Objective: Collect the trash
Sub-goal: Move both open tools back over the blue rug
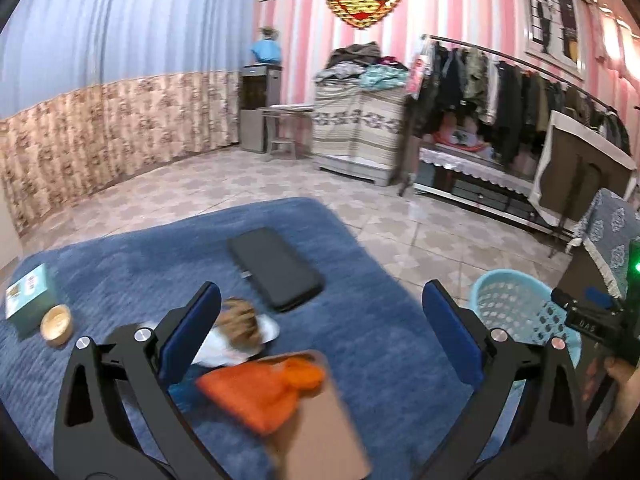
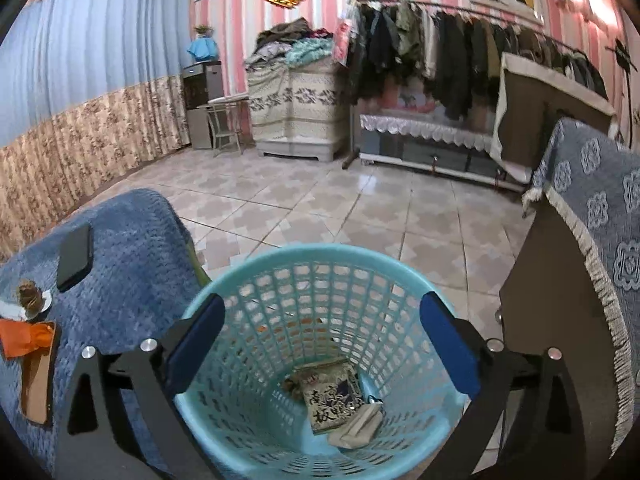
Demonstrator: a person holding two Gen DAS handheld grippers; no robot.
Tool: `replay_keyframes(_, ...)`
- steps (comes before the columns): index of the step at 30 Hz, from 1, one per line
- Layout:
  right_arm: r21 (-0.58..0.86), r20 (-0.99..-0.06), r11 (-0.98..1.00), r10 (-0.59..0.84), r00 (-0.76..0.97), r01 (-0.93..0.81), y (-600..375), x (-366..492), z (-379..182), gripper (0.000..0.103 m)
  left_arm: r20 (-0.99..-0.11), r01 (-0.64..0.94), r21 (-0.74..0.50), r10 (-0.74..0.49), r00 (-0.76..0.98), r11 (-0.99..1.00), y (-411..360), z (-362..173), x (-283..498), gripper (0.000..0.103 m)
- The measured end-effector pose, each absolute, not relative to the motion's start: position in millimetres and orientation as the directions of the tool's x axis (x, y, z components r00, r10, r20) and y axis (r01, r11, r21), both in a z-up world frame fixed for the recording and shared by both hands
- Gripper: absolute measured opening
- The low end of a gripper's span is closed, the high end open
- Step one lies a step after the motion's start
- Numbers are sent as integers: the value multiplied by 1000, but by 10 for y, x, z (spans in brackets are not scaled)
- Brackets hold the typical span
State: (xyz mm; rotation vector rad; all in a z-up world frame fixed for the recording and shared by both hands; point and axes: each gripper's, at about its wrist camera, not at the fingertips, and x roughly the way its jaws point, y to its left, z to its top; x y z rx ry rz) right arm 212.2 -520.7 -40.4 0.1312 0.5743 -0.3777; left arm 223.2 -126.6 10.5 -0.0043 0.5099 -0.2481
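Trash lies in two places. In the right wrist view, at the lower middle of the frame, a printed wrapper (image 2: 332, 400) with dark characters and a pale crumpled paper (image 2: 358, 426) just below it rest on the bottom of the light blue lattice basket (image 2: 256, 280), which stands on the tiled floor (image 2: 360, 216). The right hand-held gripper (image 2: 322, 344) hangs directly over the basket's mouth with its blue-padded fingers spread wide and nothing between them.

In the left wrist view, the rest of the trash sits on the blue-covered tabletop (image 1: 380, 340): an orange crumpled bag (image 1: 264, 390) at lower centre, lying partly on a brown cardboard sheet (image 1: 324, 436), and just above and left of it a brownish crumpled lump (image 1: 240, 326) on a white plate-like piece (image 1: 268, 330). The left hand-held gripper (image 1: 320, 332) is above this cluster, fingers wide apart and holding nothing; its left finger (image 1: 192, 332) overlaps the white piece in the frame, though whether it touches cannot be told.

Above the cluster, at mid-frame, lies a black phone-like slab (image 1: 276, 268). At the left edge stand a teal box (image 1: 30, 300) and, just beside it, a small tan bowl (image 1: 58, 326). The basket (image 1: 508, 304) shows at the right of this view, beyond the tabletop edge, with the other gripper's body over it.
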Motion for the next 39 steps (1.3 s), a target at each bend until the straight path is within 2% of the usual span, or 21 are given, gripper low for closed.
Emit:
replay_keyframes(4, 15, -528, 940, -282, 801, 341, -4916, 2102, -308, 97, -489, 176, -56, -180, 853, 983, -868, 66, 2106, 98)
replay_keyframes(11, 91, -507, 969, -155, 848, 232, -4411, 2060, -263, 97, -545, 62, -28, -67, 836, 998, -152, -202, 1933, 97)
replay_keyframes(18, 27, -535, 994, -74, 842, 104, -3785, 2185, -360, 97, -579, -38, -23, 18, 815, 999, 452, -433, 1843, 97)
replay_keyframes(24, 4, -566, 1000, 19, 824, -20, -3270, 2340, -483, 97, -585, -79, -39, 41, 810, 996, 669, -549, 1818, 97)
replay_keyframes(33, -139, -614, 978, 38, 788, -156, -2647, 2578, -799, 96, -597, -101, -50, 51, 801, 994, 819, -669, 1863, 97)
replay_keyframes(35, -146, -615, 975, 44, 787, -168, -2589, 2603, -800, 94, -599, -110, -55, 55, 799, 992, 862, -702, 1870, 97)
replay_keyframes(37, -144, -626, 968, 70, 776, -203, -2531, 2636, -810, 83, -604, -116, -62, 55, 795, 991, 888, -727, 1887, 97)
replay_keyframes(39, -151, -631, 963, 81, 772, -225, -2488, 2686, -811, 77, -610, -120, -67, 55, 791, 990, 905, -756, 1900, 97)
